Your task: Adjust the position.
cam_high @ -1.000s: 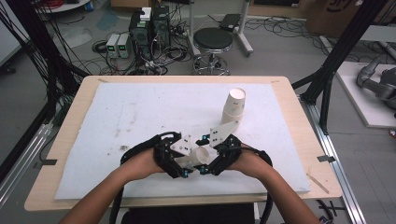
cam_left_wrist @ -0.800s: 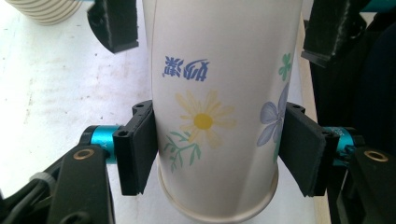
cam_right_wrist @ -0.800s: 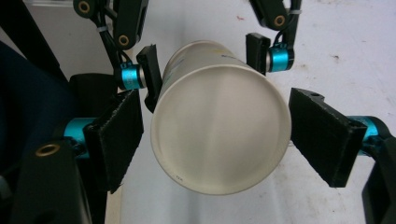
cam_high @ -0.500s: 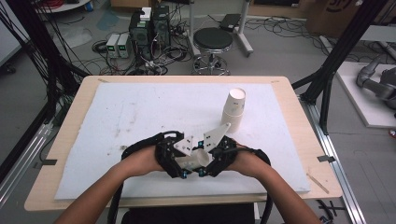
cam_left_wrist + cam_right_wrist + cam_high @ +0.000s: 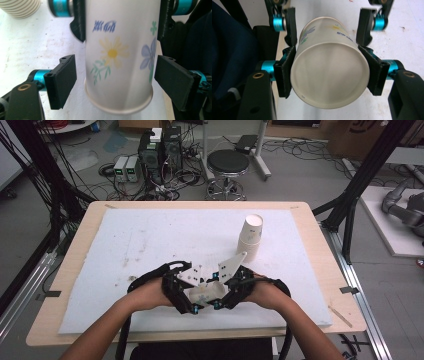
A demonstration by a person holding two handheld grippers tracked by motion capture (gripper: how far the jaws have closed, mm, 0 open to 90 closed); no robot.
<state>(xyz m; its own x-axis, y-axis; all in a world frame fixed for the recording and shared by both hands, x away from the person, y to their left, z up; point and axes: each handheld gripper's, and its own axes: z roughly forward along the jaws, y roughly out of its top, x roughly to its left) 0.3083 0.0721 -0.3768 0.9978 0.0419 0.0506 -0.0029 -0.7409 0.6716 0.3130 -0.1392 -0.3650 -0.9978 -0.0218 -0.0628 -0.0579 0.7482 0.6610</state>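
- At the near edge of the white mat (image 5: pixel 150 240), your two hands hold the grippers nose to nose, with one paper cup (image 5: pixel 204 293) lying on its side between them.
- The right gripper (image 5: pixel 329 72) has its pads pressed against both sides of the cup near the mouth, so it is pinching the cup; the open mouth faces that gripper's camera.
- The left gripper (image 5: pixel 112 82) has its jaws spread, with a visible gap on each side of the cup's base end. It straddles the cup but does not touch it.
- In the left gripper view you can see the flower print (image 5: pixel 112 53) on the cup wall and, at the top left, the ribbed bottom of the stack of cups (image 5: pixel 21 8) standing on the mat.
- In the high view that stack (image 5: pixel 251 236) stands upright, beyond your right hand and clear of both grippers.
- The step in hand looks like a handover, or a two-sided grip on this cup, with only the right side holding so far.
- For the next move, I judge you need to close the left jaws gently on the base end, square to the wall, since thin paper will dent under a hard squeeze.
- Keep the right pinch steady until the left one bites, or the cup could roll off onto the mat.
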